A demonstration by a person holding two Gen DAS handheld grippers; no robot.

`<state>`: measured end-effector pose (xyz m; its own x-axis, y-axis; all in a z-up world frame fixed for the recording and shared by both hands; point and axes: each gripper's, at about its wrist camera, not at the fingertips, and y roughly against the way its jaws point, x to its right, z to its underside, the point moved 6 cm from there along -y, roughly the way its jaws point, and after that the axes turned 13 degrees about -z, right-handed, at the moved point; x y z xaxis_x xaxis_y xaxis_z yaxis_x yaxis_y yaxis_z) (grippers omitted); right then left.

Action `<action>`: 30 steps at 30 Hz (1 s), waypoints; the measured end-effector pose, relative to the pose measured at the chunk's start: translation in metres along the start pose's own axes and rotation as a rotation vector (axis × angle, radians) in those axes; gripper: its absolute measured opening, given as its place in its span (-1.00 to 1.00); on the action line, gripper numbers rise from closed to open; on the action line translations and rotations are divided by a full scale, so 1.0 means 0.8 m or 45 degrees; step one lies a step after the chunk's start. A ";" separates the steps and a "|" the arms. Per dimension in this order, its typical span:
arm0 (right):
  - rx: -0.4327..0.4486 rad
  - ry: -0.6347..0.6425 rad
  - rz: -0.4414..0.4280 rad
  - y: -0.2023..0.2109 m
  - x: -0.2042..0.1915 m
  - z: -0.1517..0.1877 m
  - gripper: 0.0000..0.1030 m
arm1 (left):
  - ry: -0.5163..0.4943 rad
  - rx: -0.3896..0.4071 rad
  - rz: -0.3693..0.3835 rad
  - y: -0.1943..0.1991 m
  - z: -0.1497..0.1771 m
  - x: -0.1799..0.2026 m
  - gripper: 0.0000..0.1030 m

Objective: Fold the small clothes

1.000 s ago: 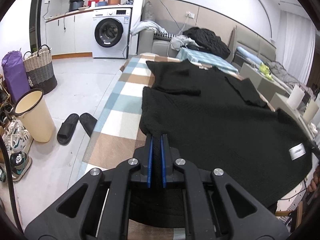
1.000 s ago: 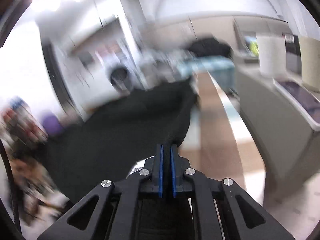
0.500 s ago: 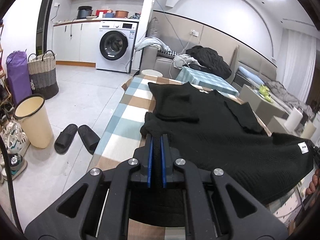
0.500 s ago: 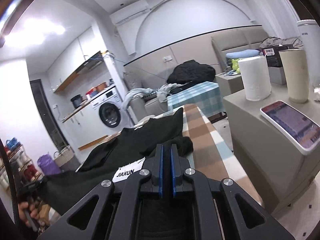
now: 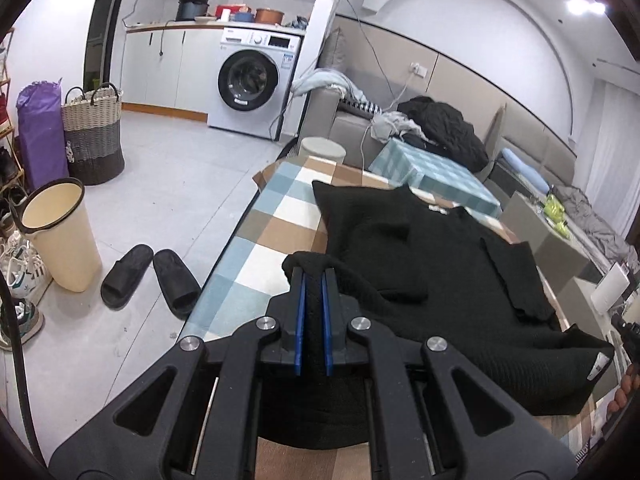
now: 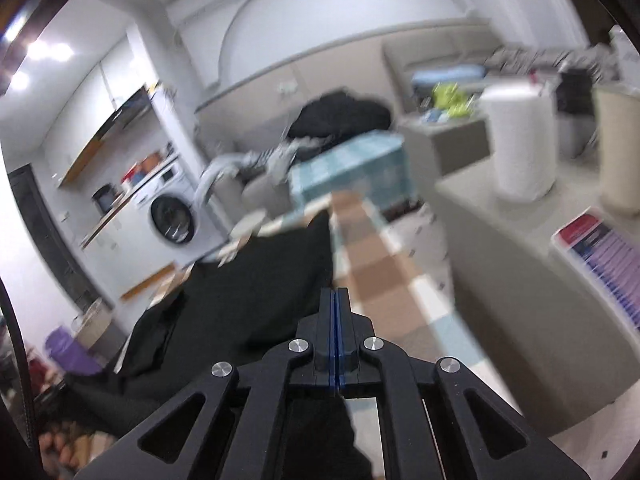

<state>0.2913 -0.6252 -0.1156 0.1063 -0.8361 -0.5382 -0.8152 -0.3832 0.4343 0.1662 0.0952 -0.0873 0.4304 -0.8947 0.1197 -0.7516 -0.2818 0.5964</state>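
A black knitted sweater (image 5: 440, 272) lies spread on the checked table (image 5: 276, 216), sleeves folded in. My left gripper (image 5: 313, 276) is shut on its near left hem corner, and black knit bunches between the blue pads and over the tips. The hem's other corner, with a white label (image 5: 596, 366), is lifted at the far right beside a hand (image 5: 624, 392). The right wrist view is blurred. There my right gripper (image 6: 335, 294) is shut on the sweater (image 6: 260, 280), and black cloth hangs under the jaws. The table (image 6: 380, 276) runs ahead of it.
On the floor to the left are a cream bin (image 5: 60, 232), black slippers (image 5: 152, 276), a woven basket (image 5: 94, 136) and a washing machine (image 5: 250, 80). A grey cabinet (image 6: 520, 280) with a paper roll (image 6: 520, 140) and a tablet (image 6: 600, 248) borders the table's right side.
Both grippers have moved forward along the table and slightly up, carrying the hem toward the collar. The lower half of the sweater now bunches and rises off the table.
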 end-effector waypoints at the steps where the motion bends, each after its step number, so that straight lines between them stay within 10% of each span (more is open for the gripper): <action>1: -0.069 -0.007 0.007 -0.005 0.004 0.006 -0.85 | -0.015 -0.008 -0.011 -0.006 0.000 0.003 -0.91; 5: -0.187 -0.160 -0.091 0.007 0.023 0.025 -0.09 | -0.022 -0.040 -0.016 -0.023 -0.002 0.006 -0.91; 10: -0.254 -0.225 -0.188 0.028 0.019 0.050 -0.06 | -0.027 -0.053 -0.025 -0.030 0.000 0.007 -0.91; 13: -0.295 -0.185 -0.234 0.017 0.007 0.060 -0.17 | -0.024 -0.054 -0.021 -0.030 0.002 0.007 -0.91; 14: -0.325 -0.173 -0.280 0.009 0.000 0.063 -0.53 | -0.024 -0.055 -0.023 -0.030 0.002 0.007 -0.91; 17: -0.294 -0.068 -0.314 0.003 -0.023 0.056 -0.81 | -0.010 -0.057 -0.013 -0.028 0.004 0.006 -0.91; 30: -0.102 -0.050 -0.101 -0.089 -0.024 -0.022 -0.83 | 0.020 -0.080 -0.036 -0.074 -0.016 0.020 -0.91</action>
<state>0.3575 -0.5886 -0.1235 0.1447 -0.7866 -0.6003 -0.7569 -0.4788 0.4449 0.2235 0.1021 -0.1107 0.4593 -0.8809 0.1138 -0.7061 -0.2844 0.6485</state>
